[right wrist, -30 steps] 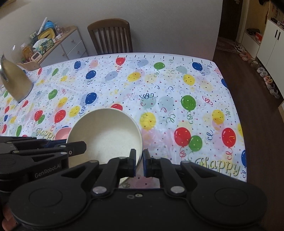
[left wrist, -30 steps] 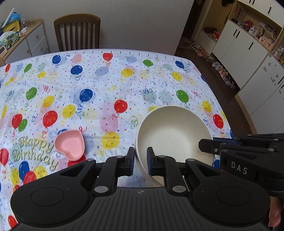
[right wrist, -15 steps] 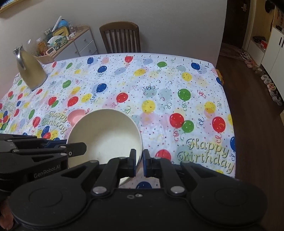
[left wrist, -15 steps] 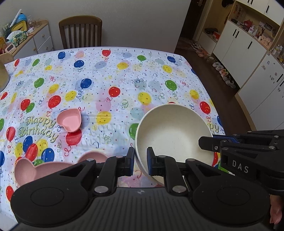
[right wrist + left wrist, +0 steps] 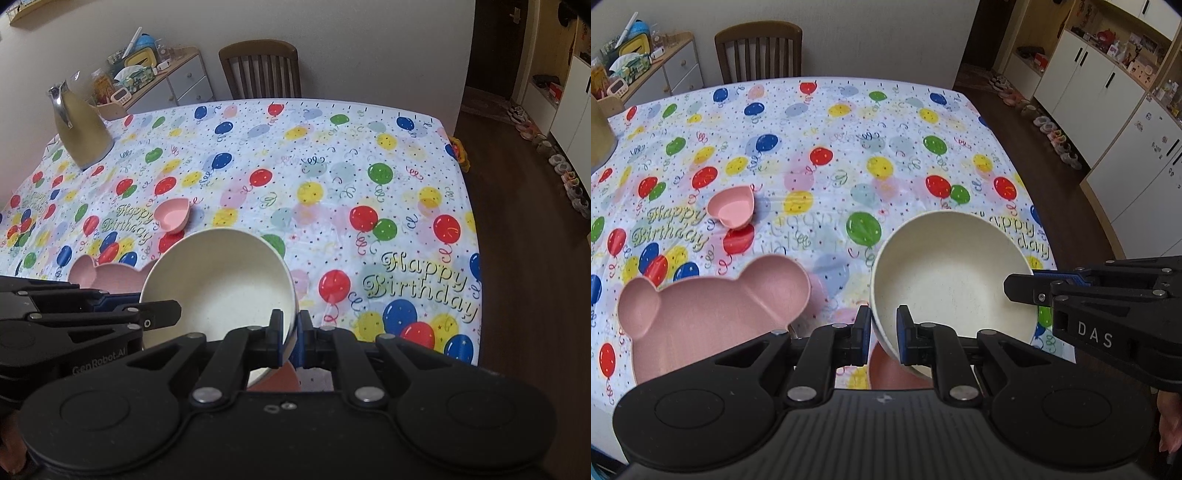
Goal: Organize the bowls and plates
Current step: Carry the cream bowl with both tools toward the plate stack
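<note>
Left gripper: pinching the near left rim of the cream bowl.
Right gripper: squeezing the bowl's right rim.
Bowl: hanging above a pink dish.

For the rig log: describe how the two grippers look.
Both are matte black plastic with round silver pivot bolts and blue finger pads. The left gripper reads "GenRobot.AI" on its side; the right gripper reads "DAS". No cables or sleeves show.

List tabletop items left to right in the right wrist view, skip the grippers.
Metal jug → pink bear-shaped plate → pink heart dish → cream bowl, held off the table by both sets of jaws.
</note>
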### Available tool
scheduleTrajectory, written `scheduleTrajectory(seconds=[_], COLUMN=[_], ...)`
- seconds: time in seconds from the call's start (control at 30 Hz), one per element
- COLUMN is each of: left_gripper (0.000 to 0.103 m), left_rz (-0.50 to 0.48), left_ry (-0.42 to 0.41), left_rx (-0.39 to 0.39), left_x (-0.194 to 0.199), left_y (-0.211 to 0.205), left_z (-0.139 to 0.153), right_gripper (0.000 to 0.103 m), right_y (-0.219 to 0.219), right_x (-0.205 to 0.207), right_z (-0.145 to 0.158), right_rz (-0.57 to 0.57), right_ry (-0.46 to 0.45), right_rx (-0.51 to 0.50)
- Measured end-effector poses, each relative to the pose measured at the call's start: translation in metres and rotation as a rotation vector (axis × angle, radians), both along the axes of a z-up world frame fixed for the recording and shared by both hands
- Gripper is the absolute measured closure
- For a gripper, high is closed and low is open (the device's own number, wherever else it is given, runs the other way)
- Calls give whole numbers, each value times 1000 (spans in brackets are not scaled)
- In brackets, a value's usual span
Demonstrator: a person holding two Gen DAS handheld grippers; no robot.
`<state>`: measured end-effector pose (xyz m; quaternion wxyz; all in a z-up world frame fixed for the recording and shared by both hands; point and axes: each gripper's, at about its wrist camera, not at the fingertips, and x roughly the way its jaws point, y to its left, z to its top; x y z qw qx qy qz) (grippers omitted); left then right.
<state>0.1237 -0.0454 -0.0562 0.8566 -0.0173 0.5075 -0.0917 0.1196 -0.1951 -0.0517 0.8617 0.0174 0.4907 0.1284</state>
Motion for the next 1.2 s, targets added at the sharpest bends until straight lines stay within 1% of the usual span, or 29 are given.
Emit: scheduleTrajectory(seconds=[0.33,0.73,0.9,1.07,1.2], left_gripper=[89,89,89,89,89], left_rz=[18,23,26,19,18], left_ry=[56,110,124,122,123], left_rx=[4,15,12,12,4], left_x=[-16,-18,-17,-17,-17], left_y=[-1,-5,-3,-4,-2], left_z=[-24,-49,-54,-54,-54], right_gripper=[97,97,97,97,93], right_y=[-1,-1,1,0,-1], right_x=[-15,-17,-16,-14,-13], right_z=[-23,-48,-53,-55,-55], right_rz=[20,26,31,29,29], right_ry=[61,124,139,149,157], right_rx=[3,-15,-17,-12,2])
